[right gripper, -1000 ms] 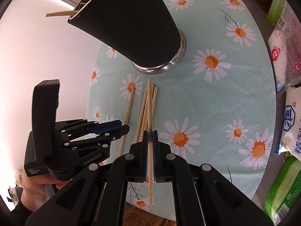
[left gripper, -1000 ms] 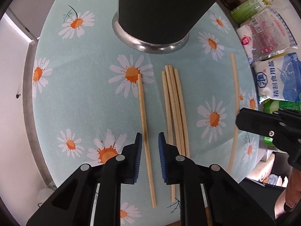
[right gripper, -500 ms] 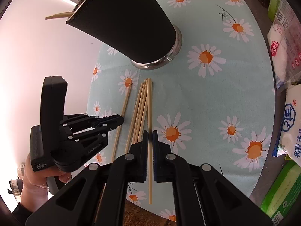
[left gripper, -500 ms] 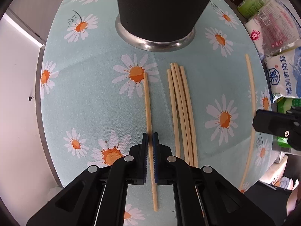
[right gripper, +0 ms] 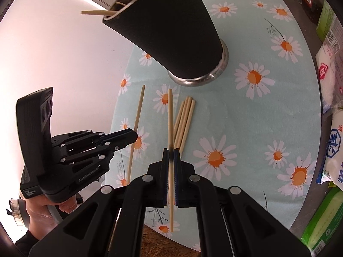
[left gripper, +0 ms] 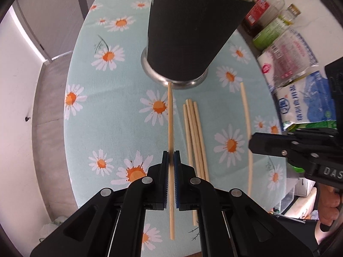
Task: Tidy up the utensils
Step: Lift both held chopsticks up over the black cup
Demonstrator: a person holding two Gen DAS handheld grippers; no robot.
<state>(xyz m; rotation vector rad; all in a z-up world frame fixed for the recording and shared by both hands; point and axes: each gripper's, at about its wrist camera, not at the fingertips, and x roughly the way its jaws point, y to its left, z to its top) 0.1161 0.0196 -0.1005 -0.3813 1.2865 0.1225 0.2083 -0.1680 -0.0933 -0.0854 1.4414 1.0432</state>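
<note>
The left gripper [left gripper: 171,160] has its fingers pressed on a single pale wooden chopstick [left gripper: 170,128], which runs straight ahead between the blue pads toward the steel base of a tall black utensil holder [left gripper: 188,32]. A second ago those fingers stood apart on either side of this chopstick as it lay flat; now they pinch it, and the daisy-print cloth [left gripper: 120,107] on the counter looks farther below it. The right gripper [right gripper: 170,160] likewise pinches a chopstick of its own [right gripper: 170,117] between closed fingers, much as it did a second ago, though the stick now appears raised over the loose bundle of chopsticks [right gripper: 184,122] lying just to its right on the cloth. That bundle of about four sticks has not shifted. Beyond them, the black holder stands upright on the cloth with several chopstick ends poking out of its rim. Along the counter's right edge sit packets of salt and sugar [left gripper: 304,98] and some bottles [left gripper: 274,15]. A hand [right gripper: 40,216] grips the left tool's handle.
</note>
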